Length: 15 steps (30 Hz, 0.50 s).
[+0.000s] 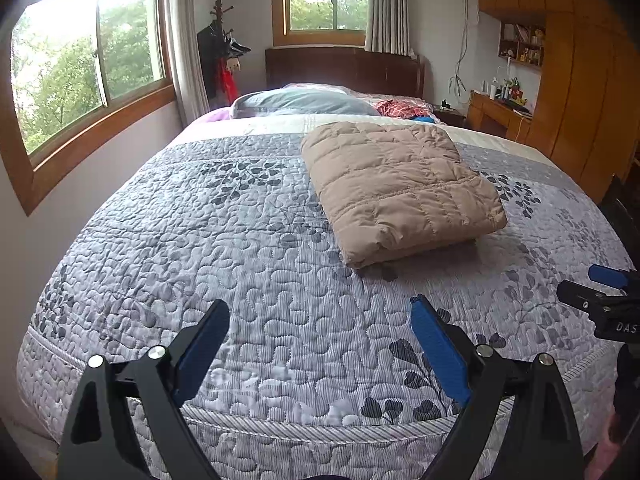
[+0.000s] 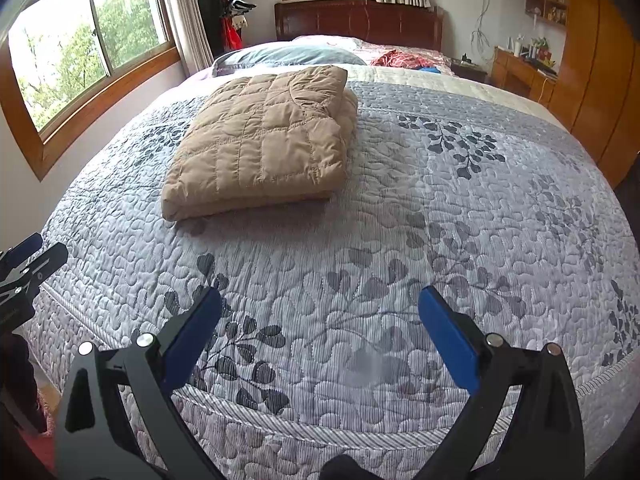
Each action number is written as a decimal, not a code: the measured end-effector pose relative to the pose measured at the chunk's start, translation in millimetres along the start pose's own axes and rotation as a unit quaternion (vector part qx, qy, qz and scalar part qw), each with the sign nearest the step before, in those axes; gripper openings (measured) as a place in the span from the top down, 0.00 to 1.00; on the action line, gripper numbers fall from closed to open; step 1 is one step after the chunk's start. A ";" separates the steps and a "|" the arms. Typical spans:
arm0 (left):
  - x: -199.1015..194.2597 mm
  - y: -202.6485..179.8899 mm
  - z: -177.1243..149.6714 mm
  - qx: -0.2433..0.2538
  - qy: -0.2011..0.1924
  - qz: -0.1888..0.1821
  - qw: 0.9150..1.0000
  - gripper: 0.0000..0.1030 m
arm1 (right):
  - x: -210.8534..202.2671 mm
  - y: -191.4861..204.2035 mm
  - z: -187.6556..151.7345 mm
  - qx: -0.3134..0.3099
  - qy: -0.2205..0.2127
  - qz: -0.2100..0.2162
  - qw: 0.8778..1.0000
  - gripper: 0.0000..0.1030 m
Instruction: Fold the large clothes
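Observation:
A tan quilted puffer jacket point(image 1: 396, 188) lies folded into a thick rectangle on the grey leaf-patterned bedspread point(image 1: 224, 248). It also shows in the right wrist view point(image 2: 264, 140), left of centre. My left gripper point(image 1: 320, 316) is open and empty above the foot of the bed, well short of the jacket. My right gripper point(image 2: 320, 304) is open and empty too, over the bedspread point(image 2: 440, 208) near its front edge. Each gripper shows at the side of the other's view: the right one point(image 1: 600, 296) and the left one point(image 2: 28, 260).
Pillows and a red cloth point(image 1: 400, 108) lie at the head of the bed by a dark headboard point(image 1: 344, 68). Windows line the left wall. A coat stand point(image 1: 220, 48) is in the far corner. A wooden wardrobe point(image 1: 580, 92) and desk stand on the right.

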<state>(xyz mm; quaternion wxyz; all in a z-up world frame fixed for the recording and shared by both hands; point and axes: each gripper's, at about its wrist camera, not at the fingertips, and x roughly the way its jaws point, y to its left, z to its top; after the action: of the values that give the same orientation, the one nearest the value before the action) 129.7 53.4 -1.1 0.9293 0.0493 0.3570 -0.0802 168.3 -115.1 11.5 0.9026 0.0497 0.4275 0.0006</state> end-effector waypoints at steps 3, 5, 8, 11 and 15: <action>2.0 -0.8 1.5 0.003 0.001 0.000 1.000 0.10 | 2.0 0.1 -0.2 0.003 0.002 -0.002 1.000 0.05; 3.0 -2.1 1.9 0.006 0.002 0.000 1.000 0.10 | 3.2 -0.4 -0.3 0.005 0.002 -0.002 1.000 0.05; 5.2 -5.1 2.4 0.012 0.004 -0.003 1.000 0.10 | 5.3 -1.2 -0.1 0.006 0.004 -0.004 1.000 0.05; 7.7 -8.2 2.2 0.016 0.006 -0.002 1.000 0.10 | 7.1 -2.9 0.5 0.008 0.006 -0.003 1.000 0.05; 10.5 -11.0 2.1 0.020 0.010 -0.001 1.000 0.10 | 7.7 -4.4 1.0 0.007 0.006 -0.003 1.000 0.05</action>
<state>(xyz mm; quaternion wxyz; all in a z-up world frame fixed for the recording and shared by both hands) 136.7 41.0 -6.9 0.9244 0.0684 0.3649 -0.0881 173.8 -119.3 5.9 0.8996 0.0548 0.4333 -0.0051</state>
